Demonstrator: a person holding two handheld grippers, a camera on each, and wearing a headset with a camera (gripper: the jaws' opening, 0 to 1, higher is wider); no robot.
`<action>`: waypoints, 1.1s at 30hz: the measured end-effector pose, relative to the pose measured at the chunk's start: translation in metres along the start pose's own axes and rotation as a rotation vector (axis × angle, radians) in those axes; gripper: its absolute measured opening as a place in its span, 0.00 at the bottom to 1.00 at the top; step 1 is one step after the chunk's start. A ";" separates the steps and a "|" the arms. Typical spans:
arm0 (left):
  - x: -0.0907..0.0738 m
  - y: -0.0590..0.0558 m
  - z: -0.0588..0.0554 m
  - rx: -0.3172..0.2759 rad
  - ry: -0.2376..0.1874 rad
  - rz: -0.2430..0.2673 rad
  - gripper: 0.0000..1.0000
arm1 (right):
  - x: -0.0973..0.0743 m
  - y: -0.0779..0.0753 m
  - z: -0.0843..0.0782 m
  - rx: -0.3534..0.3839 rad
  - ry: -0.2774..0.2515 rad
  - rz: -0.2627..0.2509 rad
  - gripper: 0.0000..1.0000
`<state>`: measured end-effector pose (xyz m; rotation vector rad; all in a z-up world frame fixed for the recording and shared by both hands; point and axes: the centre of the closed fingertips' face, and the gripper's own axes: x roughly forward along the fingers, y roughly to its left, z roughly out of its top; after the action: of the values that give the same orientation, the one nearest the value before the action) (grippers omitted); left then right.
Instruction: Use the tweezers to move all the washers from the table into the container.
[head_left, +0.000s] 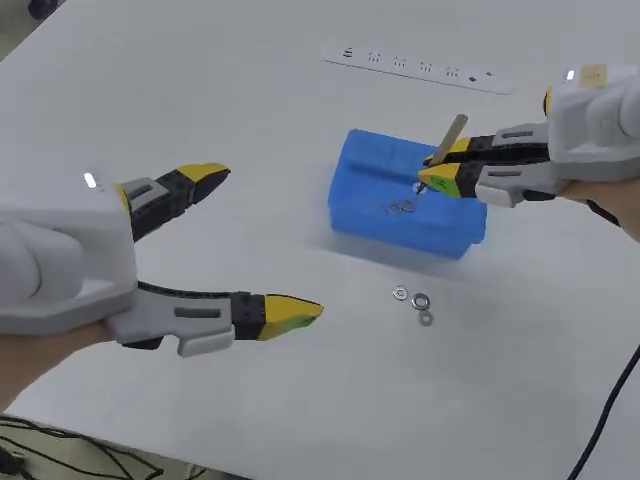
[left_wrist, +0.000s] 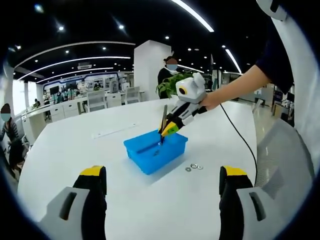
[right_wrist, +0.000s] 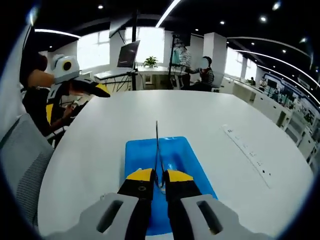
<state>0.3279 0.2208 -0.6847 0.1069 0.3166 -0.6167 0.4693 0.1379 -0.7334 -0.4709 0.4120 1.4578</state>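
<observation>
The blue container (head_left: 405, 205) sits mid-desk (head_left: 200, 80). Small dark bits lie on its floor, too blurred to name. The right gripper (head_left: 440, 170) hangs over the container's right end, its jaws pressed together on the tweezers (head_left: 447, 140), whose tips point down inside the walls. Three washers (head_left: 413, 300) lie on the desk just beside the container's near side. The left gripper (head_left: 270, 241) hovers left of the container, jaws spread wide, holding nothing. A power strip (head_left: 415, 68) lies beyond.
</observation>
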 end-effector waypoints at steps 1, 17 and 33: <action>0.001 0.000 -0.001 -0.003 0.006 -0.002 0.99 | 0.002 0.001 -0.003 0.003 0.005 0.005 0.10; -0.004 -0.007 -0.008 0.012 0.042 0.004 0.96 | 0.010 0.009 -0.022 0.048 0.033 0.023 0.10; -0.003 -0.019 -0.010 -0.045 0.039 -0.045 0.97 | 0.004 0.012 -0.012 0.047 0.026 0.007 0.09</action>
<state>0.3113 0.2090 -0.6932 0.0690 0.3708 -0.6527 0.4577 0.1358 -0.7460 -0.4513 0.4675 1.4470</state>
